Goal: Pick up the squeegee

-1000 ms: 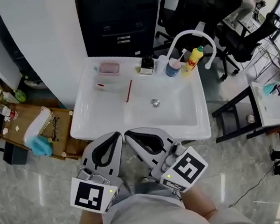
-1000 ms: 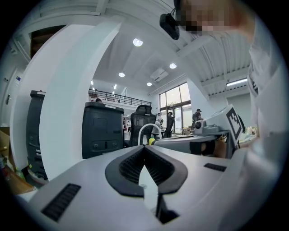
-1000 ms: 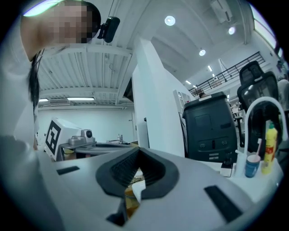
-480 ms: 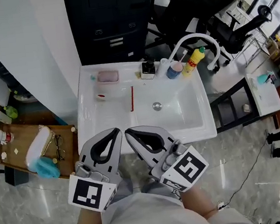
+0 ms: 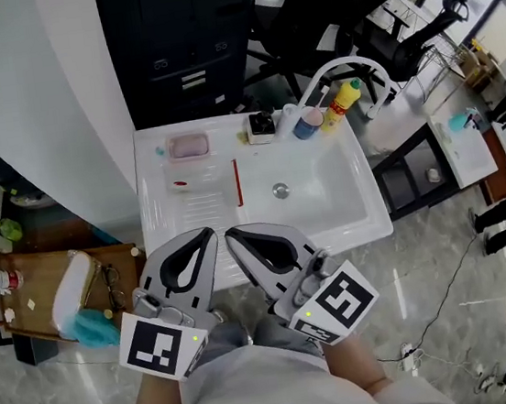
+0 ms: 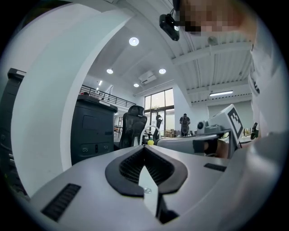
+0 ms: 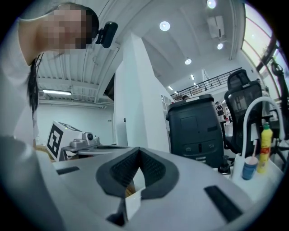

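Note:
A thin red bar, which looks like the squeegee (image 5: pixel 237 182), lies on the white sink's (image 5: pixel 372 223) drainboard, just left of the basin. Both grippers are held close to my body, in front of the sink's near edge and well short of the red bar. In the head view the left gripper (image 5: pixel 208 235) and the right gripper (image 5: pixel 231 239) point at the sink with their tips almost touching each other. In the gripper views, the left gripper (image 6: pixel 144 149) and right gripper (image 7: pixel 138 151) are each shut with nothing between the pads.
A white arched faucet (image 5: pixel 347 68), a yellow bottle (image 5: pixel 344 98), a blue cup (image 5: pixel 307 124) and a pink soap dish (image 5: pixel 188 146) line the sink's back. A black cabinet (image 5: pixel 185 39) stands behind. A wooden side table (image 5: pixel 26 305) is at the left, office chairs at the far right.
The head view has swung, so the sink now sits a bit further left and turned in the picture. Both grippers stay shut in the same spot before my body.

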Action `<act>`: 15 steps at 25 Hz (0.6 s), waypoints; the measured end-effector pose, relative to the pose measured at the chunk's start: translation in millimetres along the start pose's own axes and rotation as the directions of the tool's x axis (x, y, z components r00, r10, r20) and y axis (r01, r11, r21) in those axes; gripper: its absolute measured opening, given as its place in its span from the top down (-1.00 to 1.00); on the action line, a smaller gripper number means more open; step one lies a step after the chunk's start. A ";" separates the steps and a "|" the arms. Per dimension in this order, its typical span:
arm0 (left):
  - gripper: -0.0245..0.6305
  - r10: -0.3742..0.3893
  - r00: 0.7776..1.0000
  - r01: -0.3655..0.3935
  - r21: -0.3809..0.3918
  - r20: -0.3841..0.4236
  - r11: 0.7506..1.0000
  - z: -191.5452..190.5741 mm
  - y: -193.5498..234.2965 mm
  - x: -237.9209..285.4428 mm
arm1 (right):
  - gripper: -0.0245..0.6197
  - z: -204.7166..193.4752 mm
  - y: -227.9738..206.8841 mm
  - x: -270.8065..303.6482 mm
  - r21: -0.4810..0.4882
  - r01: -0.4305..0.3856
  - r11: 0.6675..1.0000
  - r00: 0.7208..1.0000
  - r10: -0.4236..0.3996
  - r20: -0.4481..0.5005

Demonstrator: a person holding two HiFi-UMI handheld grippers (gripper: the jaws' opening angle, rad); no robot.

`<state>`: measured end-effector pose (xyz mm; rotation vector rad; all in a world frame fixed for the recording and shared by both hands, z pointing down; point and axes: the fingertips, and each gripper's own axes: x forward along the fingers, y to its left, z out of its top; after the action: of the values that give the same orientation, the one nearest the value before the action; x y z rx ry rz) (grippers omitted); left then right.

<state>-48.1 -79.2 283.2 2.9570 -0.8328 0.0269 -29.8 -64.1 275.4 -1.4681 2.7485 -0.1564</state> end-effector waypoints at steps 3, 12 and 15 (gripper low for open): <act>0.89 -0.020 1.000 0.020 -0.013 0.003 1.000 -0.7 2.2 0.4 | 0.90 -0.6 1.2 2.3 -0.005 0.017 1.000 1.000 -0.017 -0.008; 0.89 -0.026 1.000 0.026 -0.033 0.005 0.999 -8.0 5.2 1.7 | 0.90 -6.4 -3.9 2.2 -0.007 0.035 0.999 0.999 -0.035 -0.033; 0.89 -0.013 1.000 0.013 -0.042 -0.007 0.999 -9.0 7.9 1.5 | 0.90 -6.4 -5.5 6.8 -0.003 0.021 1.000 0.999 -0.021 -0.036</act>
<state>-50.9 -86.1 292.7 2.9213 -0.8026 0.0198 -29.5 -72.3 282.5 -1.5100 2.7634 -0.1817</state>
